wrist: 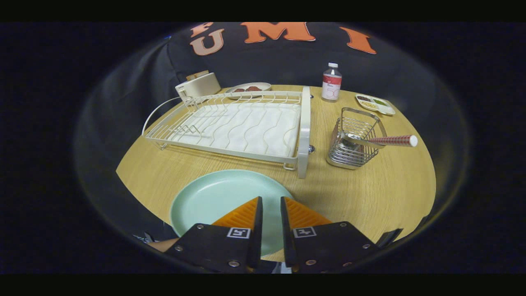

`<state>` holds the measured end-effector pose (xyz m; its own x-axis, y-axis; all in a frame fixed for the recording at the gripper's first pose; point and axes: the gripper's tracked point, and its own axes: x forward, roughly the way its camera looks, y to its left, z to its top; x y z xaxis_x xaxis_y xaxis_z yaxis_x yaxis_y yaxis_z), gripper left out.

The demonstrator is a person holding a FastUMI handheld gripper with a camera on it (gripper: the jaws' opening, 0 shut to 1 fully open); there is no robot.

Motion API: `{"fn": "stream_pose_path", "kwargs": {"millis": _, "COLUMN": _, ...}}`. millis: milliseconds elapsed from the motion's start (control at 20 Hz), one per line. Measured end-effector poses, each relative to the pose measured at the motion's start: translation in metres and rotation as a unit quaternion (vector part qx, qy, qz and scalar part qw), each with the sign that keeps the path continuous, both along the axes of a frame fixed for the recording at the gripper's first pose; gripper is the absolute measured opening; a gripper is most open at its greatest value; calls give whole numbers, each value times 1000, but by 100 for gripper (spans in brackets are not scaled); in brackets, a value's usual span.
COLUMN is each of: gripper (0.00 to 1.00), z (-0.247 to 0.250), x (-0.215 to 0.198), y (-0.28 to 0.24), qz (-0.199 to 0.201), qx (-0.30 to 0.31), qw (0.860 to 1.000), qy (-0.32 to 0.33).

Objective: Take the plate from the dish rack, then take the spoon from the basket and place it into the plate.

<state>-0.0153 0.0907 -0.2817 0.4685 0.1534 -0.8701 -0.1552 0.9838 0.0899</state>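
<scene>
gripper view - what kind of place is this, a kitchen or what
Likely a mock kitchen table in a test booth: a dish rack, a wire basket holding a spoon, and a plate under the slightly open tongs.

Bottle point(331, 82) label print too small to read, no other legible text

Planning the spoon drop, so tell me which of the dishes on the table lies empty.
The green plate, just ahead of the fingers, which stand slightly apart. The far plate and tray hold food.

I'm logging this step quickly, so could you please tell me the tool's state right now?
Tool: fingers a narrow gap apart over the green plate, gripping nothing.
</scene>
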Motion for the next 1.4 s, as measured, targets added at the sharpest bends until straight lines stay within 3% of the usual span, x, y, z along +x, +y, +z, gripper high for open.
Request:
{"fn": "stream_pose_path", "kwargs": {"millis": 400, "gripper": 31, "z": 26, "x": 15, "y": -8, "qz": -24, "qx": 37, "qw": 996, "qy": -82}}
{"fn": "stream_pose_path", "kwargs": {"millis": 650, "gripper": 53, "z": 46, "x": 34, "y": -41, "qz": -66, "qx": 24, "qw": 982, "qy": -177}}
{"fn": "stream_pose_path", "kwargs": {"millis": 850, "gripper": 64, "z": 60, "x": 48, "y": -74, "qz": -97, "qx": -9, "qw": 964, "qy": -247}}
{"fn": "stream_pose_path", "kwargs": {"millis": 1400, "gripper": 64, "z": 52, "x": 79, "y": -118, "qz": -155, "qx": -43, "qw": 939, "qy": -304}}
